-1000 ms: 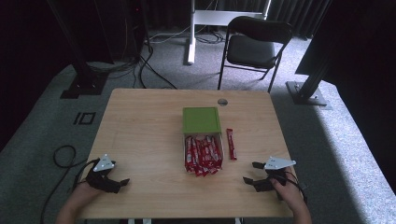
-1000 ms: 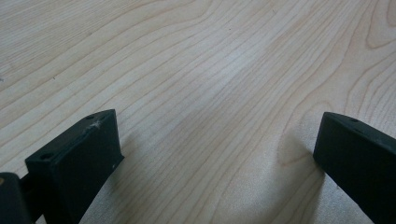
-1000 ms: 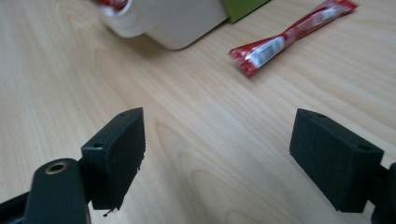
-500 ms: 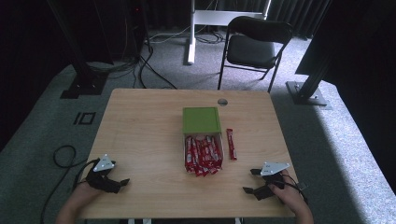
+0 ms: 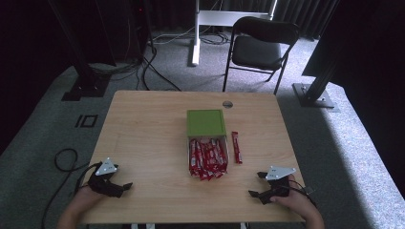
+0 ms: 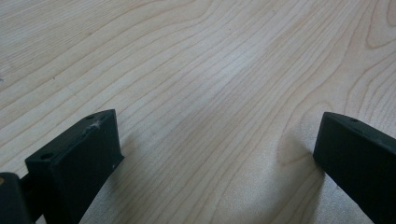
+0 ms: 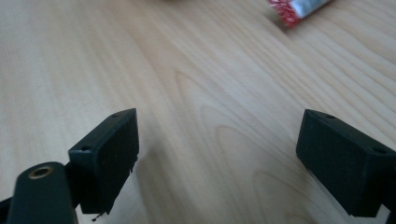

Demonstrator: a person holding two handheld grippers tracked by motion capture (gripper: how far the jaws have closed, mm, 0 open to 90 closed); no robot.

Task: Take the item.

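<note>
- The left gripper rests near the front left corner of the wooden table, with the person's left hand behind it.
- In the left gripper view its two black jaws stand wide apart, and only bare wood lies between them, so it is released and holds nothing.
- The right gripper rests near the front right corner of the table, held by the right hand.
- In the right gripper view its jaws are also wide apart over bare wood. They have just been opening, and nothing is between them.
- A grey three-cornered plate sits on top of each gripper, and a black cable trails from each one.
- A box sits in the middle of the table, and its green lid is folded open on the far side.
- Many red snack bars lie packed in the box, and some stick out over its near edge.
- One single red bar lies flat on the table just beside the right side of the box, not touching it as far as I can see.
- The end of a red wrapper shows at the top edge of the right gripper view, well apart from the jaws.
- Both grippers are well apart from the box and the bars.
- A small round grey disc sits near the far edge of the table.
- A black folding chair stands on the grey carpet behind the table.
</note>
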